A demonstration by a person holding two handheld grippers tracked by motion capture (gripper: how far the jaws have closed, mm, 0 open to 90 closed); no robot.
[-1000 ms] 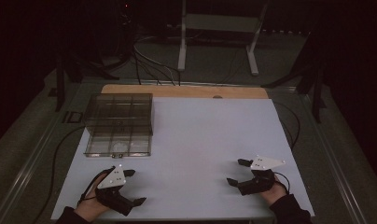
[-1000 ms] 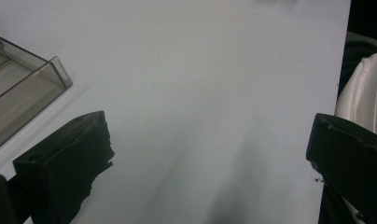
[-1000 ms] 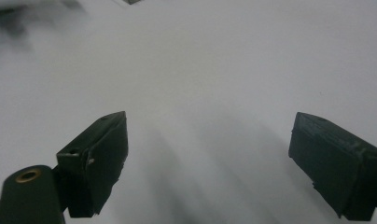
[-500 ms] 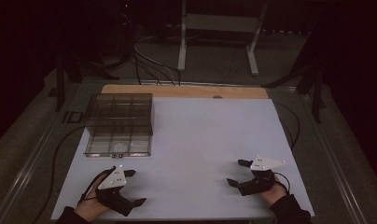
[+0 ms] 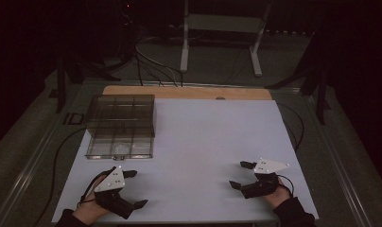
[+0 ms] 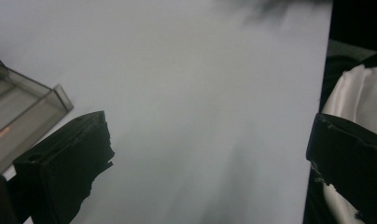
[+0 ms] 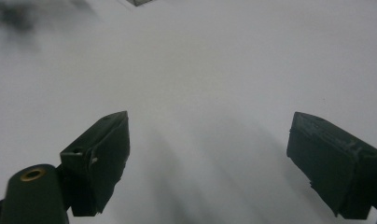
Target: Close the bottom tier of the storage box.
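Note:
A clear smoky plastic compartment box [image 5: 120, 125] stands at the back left of the white table top [image 5: 203, 137]; its corner [image 6: 18, 112] shows at the left of the left gripper view. My left gripper [image 5: 134, 189] rests near the front left edge, just in front of the box, jaws wide apart with nothing between them [image 6: 207, 154]. At the front right my right gripper [image 5: 240, 175] lies open over bare white surface [image 7: 207, 154], holding nothing.
A wooden strip [image 5: 189, 92] runs along the table's far edge. Beyond it stand a metal frame [image 5: 220, 38] and floor cables [image 5: 151, 56] in the dark. A cable [image 5: 52, 165] trails off the table's left side.

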